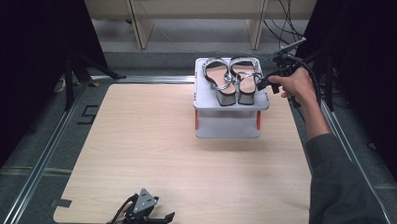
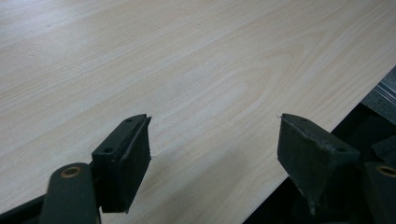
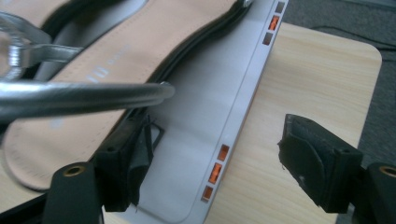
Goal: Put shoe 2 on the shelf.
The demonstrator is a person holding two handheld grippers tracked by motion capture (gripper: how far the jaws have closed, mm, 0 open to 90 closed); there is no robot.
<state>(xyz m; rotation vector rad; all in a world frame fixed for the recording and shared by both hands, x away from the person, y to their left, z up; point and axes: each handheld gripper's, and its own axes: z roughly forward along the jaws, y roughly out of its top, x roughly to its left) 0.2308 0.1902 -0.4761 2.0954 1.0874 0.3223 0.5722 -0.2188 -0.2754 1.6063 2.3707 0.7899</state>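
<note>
Tongs first: the right gripper (image 3: 215, 158) gapes released at the right edge of the grey rack (image 1: 207, 100), far right on the table (image 1: 150, 155); the left gripper (image 2: 212, 154) idles, parted, at the near edge. Two silver-strapped sandals (image 1: 232, 78) sit on top. They look light, with stiff soles and thin slippery straps; I'd pinch a sole's rim.

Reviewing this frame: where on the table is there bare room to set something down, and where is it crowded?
The table is bare left of and in front of the rack, down to the left claw at the near edge. A narrow bare strip runs right of the rack. The rack's top is crowded: two sandals cover most of it, with the open right claw alongside.
</note>
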